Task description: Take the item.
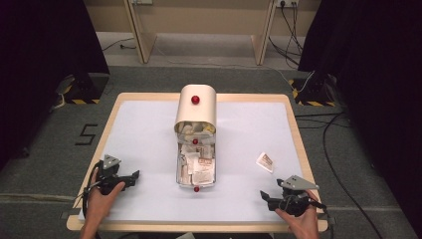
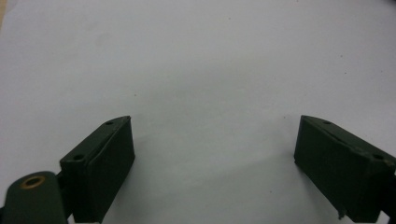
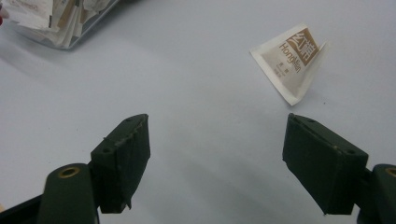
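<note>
Fingers of both grippers stand released, jaws spread wide over bare white table. I hold the left gripper low at the near-left, tips aimed right; the right gripper sits near-right, tips aimed left. One loose sachet lies on the table just ahead of the right gripper, printed "HongMian" with brown characters I cannot read. Sachets fill the drawer of the cream dispenser; their print is too small to make out
</note>
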Available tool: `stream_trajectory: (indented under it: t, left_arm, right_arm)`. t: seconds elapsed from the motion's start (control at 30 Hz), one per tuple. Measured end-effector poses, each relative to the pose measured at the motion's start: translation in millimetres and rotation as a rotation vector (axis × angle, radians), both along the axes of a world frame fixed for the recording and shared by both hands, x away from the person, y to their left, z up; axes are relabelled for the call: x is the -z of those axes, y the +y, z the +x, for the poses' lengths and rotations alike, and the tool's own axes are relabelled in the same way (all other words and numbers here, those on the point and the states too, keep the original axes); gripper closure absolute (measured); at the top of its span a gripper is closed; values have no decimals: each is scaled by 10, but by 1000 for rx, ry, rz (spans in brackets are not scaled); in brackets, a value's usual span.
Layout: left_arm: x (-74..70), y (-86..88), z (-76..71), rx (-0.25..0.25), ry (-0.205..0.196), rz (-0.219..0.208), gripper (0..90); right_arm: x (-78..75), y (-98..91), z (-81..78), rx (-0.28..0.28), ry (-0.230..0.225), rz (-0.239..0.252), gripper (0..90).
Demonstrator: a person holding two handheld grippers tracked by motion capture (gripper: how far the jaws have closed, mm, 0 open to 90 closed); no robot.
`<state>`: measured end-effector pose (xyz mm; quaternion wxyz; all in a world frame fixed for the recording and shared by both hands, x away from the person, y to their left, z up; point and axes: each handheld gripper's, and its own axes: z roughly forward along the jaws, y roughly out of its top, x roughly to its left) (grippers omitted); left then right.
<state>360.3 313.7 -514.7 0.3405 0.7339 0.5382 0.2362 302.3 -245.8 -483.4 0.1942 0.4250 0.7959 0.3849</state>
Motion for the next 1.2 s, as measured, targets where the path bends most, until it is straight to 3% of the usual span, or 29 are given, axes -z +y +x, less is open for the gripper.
stream_trajectory:
  t: [0.33, 0.9, 1.2]
  left_arm:
    - [0, 0, 0, 0, 0, 0, 113]
    - [0, 0, 0, 0, 0, 1, 113]
    - [0, -1, -1, -1, -1, 1, 113]
  right_arm:
    - [43, 13, -70, -15, 24, -31, 242]
    - [142, -26, -200, -25, 98, -27, 243]
    - [187, -6, -284, -46, 54, -67, 220]
